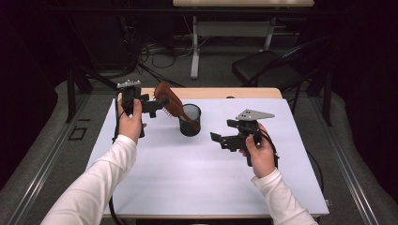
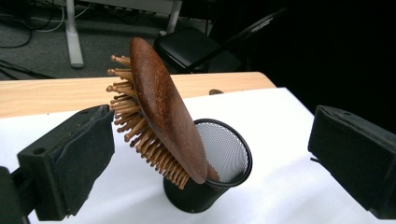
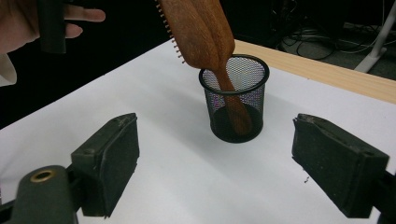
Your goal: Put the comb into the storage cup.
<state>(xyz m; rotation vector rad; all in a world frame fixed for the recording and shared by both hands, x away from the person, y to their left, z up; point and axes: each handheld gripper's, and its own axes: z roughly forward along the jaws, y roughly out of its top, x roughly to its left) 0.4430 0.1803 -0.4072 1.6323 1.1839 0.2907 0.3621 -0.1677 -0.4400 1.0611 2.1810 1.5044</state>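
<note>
I am watching the brown wooden paddle hairbrush (image 2: 161, 116) standing handle-down in the black wire-mesh cup (image 2: 224, 161), which is sitting on the white sheet (image 1: 197, 173) covering the light wooden table (image 1: 220, 93). The brush is leaning out over the cup's rim, tilted toward the left side of the table in the high view, with its wooden bristle pins (image 2: 133, 119) pointing down and to the left. In the right gripper view I am seeing the brush handle (image 3: 236, 109) reaching down to the bottom of the cup through the mesh.

My left gripper (image 1: 157, 104) is hovering just beside the brush head, at the far left part of the sheet. Its padded jaws are standing wide apart in the left gripper view, one on each side of the brush, and neither pad is touching the wood: the left pad is sitting close to the bristle tips with a sliver of gap, the right pad is well clear. So it is released, gripping nothing.

My right gripper (image 1: 219, 139) is hanging above the sheet to the right of the cup, near it but apart, pointing toward it. Its jaws are also spread wide with only bare white sheet between them.

A black folding chair (image 1: 265, 68) is standing on the grey floor beyond the table.
</note>
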